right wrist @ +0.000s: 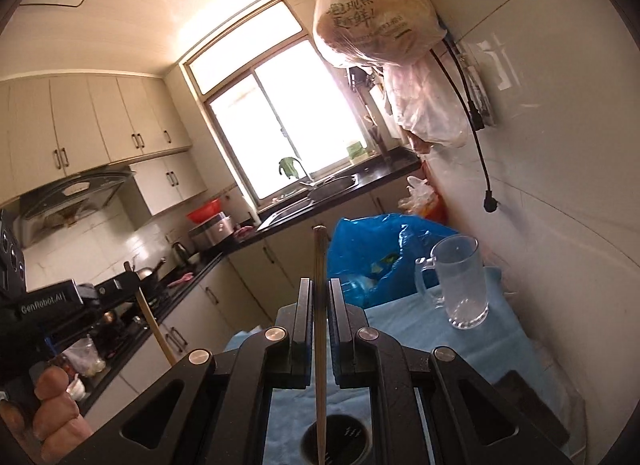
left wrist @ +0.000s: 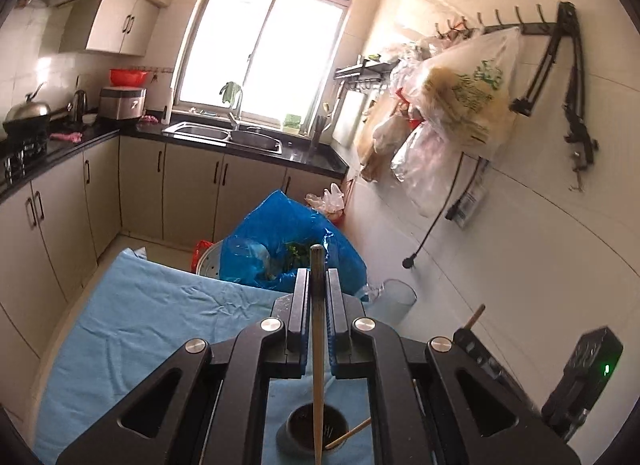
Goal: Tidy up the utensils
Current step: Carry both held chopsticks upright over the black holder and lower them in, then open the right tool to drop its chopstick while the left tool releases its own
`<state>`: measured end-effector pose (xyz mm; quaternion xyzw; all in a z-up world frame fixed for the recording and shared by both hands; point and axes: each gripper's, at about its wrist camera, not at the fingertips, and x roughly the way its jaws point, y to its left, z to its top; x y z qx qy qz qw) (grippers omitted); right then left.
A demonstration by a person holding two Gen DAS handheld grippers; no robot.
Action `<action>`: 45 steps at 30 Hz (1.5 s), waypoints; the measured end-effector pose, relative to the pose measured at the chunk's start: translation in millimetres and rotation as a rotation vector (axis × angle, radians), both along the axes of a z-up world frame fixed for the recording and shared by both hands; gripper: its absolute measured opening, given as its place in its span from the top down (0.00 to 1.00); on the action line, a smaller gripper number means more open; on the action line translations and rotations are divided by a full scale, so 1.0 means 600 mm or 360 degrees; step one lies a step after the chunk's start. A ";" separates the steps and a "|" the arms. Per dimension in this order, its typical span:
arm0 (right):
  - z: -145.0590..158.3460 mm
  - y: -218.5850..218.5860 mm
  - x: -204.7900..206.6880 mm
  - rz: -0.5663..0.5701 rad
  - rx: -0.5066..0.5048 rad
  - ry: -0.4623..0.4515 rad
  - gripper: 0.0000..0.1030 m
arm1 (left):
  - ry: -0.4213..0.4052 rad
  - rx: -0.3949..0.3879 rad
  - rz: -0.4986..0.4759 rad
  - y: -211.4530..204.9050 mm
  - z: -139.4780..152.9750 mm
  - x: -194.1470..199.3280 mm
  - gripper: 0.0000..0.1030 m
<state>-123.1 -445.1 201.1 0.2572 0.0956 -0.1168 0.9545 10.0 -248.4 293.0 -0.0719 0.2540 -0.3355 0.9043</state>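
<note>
Nearest, a dark round cup [left wrist: 312, 431] sits on the blue cloth [left wrist: 140, 317] beneath both claws. The left gripper [left wrist: 316, 289] pinches a pale wooden chopstick [left wrist: 317, 345], the right gripper [right wrist: 320, 297] pinches another wooden chopstick [right wrist: 320, 325]; both sticks run lengthwise along the fingers. Farther right stands a clear glass mug [right wrist: 460, 285].

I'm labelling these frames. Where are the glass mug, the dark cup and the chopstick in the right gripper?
glass mug [right wrist: 460, 285]: right wrist view, on its clear side wall.
dark cup [right wrist: 352, 439]: right wrist view, on its inner wall.
chopstick [right wrist: 319, 265]: right wrist view, on the shaft above the jaws.
</note>
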 end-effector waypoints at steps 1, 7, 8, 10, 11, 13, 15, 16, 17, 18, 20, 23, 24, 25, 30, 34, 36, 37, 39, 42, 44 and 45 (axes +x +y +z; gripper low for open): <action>-0.005 0.000 0.005 -0.0006 -0.0010 0.0006 0.93 | 0.0012 -0.0003 0.0009 -0.005 -0.009 0.006 0.94; -0.060 -0.020 0.053 -0.0001 0.0022 0.0097 0.93 | 0.0110 0.0049 0.0040 -0.039 -0.086 0.047 0.94; -0.068 -0.022 0.059 0.0009 0.0030 0.0117 0.93 | 0.0139 0.0073 0.0032 -0.046 -0.099 0.054 0.94; -0.086 -0.024 0.070 0.0024 0.0049 0.0161 0.92 | 0.0163 0.0103 0.0019 -0.051 -0.115 0.060 0.94; -0.096 -0.026 0.077 0.0041 0.0065 0.0189 0.92 | 0.0175 0.0118 0.0024 -0.054 -0.123 0.063 0.94; -0.112 -0.028 0.085 0.0056 0.0091 0.0233 0.92 | 0.0199 0.0143 0.0013 -0.057 -0.136 0.067 0.94; -0.126 -0.031 0.093 0.0087 0.0124 0.0275 0.92 | 0.0234 0.0160 -0.0010 -0.061 -0.149 0.070 0.94; -0.133 -0.033 0.096 0.0103 0.0145 0.0293 0.92 | 0.0244 0.0169 -0.0017 -0.062 -0.153 0.070 0.94; -0.139 -0.033 0.098 0.0109 0.0160 0.0306 0.91 | 0.0252 0.0183 -0.0020 -0.064 -0.155 0.071 0.94; -0.144 -0.034 0.099 0.0114 0.0176 0.0322 0.91 | 0.0258 0.0195 -0.0020 -0.066 -0.158 0.070 0.94; -0.151 -0.035 0.102 0.0144 0.0208 0.0342 0.91 | 0.0269 0.0198 -0.0025 -0.064 -0.160 0.066 0.93; -0.151 -0.036 0.094 0.0158 0.0226 0.0349 0.85 | 0.0278 0.0201 -0.0031 -0.059 -0.157 0.062 0.79; -0.149 -0.035 0.091 0.0159 0.0227 0.0344 0.79 | 0.0276 0.0195 -0.0025 -0.054 -0.154 0.059 0.68; -0.147 -0.035 0.086 0.0160 0.0232 0.0336 0.73 | 0.0267 0.0185 -0.0018 -0.050 -0.151 0.055 0.65; -0.130 -0.026 0.050 0.0154 0.0227 0.0302 0.71 | 0.0251 0.0166 -0.0026 -0.024 -0.134 0.033 0.65; -0.121 -0.008 0.012 0.0174 0.0230 0.0266 0.71 | 0.0229 0.0176 -0.0004 0.016 -0.125 0.003 0.59; -0.124 0.013 -0.005 0.0212 0.0217 0.0269 0.71 | 0.0205 0.0190 0.0008 0.040 -0.126 -0.013 0.58; -0.128 0.026 -0.013 0.0237 0.0208 0.0275 0.71 | 0.0198 0.0201 0.0016 0.057 -0.128 -0.023 0.57; -0.138 0.049 -0.022 0.0275 0.0187 0.0296 0.71 | 0.0209 0.0208 0.0033 0.084 -0.135 -0.037 0.56; -0.163 0.103 -0.028 0.0375 0.0149 0.0349 0.71 | 0.0229 0.0233 0.0066 0.135 -0.155 -0.059 0.56; -0.182 0.138 -0.028 0.0420 0.0117 0.0392 0.71 | 0.0247 0.0251 0.0091 0.170 -0.172 -0.072 0.56; -0.193 0.158 -0.026 0.0446 0.0100 0.0420 0.71 | 0.0259 0.0263 0.0109 0.187 -0.182 -0.077 0.56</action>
